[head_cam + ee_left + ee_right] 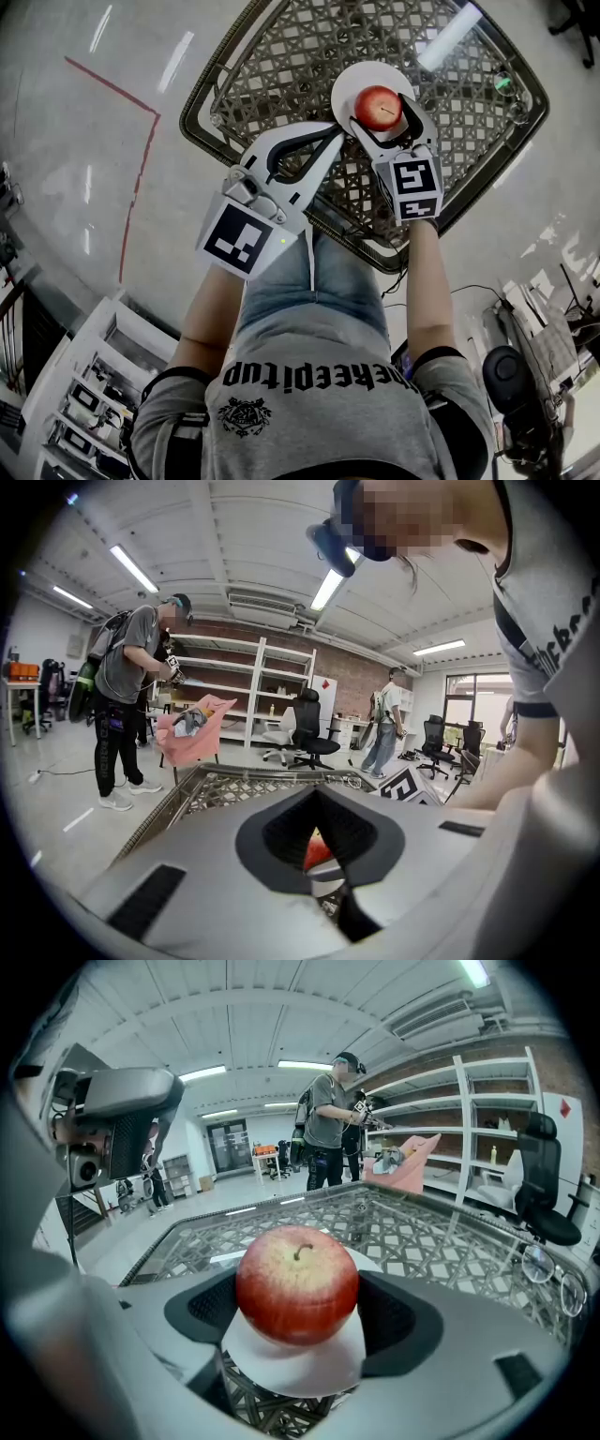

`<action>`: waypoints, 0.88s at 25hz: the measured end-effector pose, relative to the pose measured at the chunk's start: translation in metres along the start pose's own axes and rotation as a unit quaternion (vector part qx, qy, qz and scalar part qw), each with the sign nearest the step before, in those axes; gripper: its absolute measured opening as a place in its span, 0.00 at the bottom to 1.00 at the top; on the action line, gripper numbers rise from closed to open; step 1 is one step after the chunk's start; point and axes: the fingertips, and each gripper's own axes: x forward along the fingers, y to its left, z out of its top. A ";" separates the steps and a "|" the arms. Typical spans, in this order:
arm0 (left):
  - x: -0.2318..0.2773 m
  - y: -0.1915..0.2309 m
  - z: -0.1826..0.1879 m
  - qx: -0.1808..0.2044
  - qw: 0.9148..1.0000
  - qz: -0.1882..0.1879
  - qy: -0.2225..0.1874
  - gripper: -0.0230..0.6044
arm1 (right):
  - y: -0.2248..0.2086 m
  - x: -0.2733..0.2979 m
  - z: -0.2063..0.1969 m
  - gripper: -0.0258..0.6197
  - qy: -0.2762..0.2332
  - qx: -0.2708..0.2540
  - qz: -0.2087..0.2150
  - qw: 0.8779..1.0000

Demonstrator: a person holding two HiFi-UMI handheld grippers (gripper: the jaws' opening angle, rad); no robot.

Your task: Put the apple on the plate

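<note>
A red apple [378,107] sits between the jaws of my right gripper [382,103], which is shut on it. Apple and jaws are over a round white plate [345,82] on a woven rattan table with a glass top [202,94]. In the right gripper view the apple [296,1283] fills the gap of the right gripper [298,1309], with the plate [300,1372] right beneath it; whether it touches the plate I cannot tell. My left gripper [333,129] is shut on nothing, its tips just left of the plate. Through the left gripper [316,791] a bit of apple [317,853] shows.
The table's dark rim [375,253] runs close to the person's legs. A red tape line [141,169] marks the floor at left. White shelving [84,394] stands lower left, an office chair [511,375] lower right. A person [127,696] and a pink chair [192,728] stand beyond the table.
</note>
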 end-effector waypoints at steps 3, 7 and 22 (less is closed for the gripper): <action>0.000 0.001 0.000 -0.001 1.000 0.000 0.000 0.07 | 0.000 0.001 0.001 0.67 0.001 0.000 0.000 1.000; 0.000 0.003 -0.001 -0.003 1.000 0.000 0.001 0.07 | 0.001 0.002 0.001 0.67 0.002 -0.006 -0.003 1.000; -0.001 0.005 0.000 -0.004 1.000 -0.001 0.001 0.07 | -0.001 -0.001 0.001 0.69 0.003 -0.008 -0.011 1.000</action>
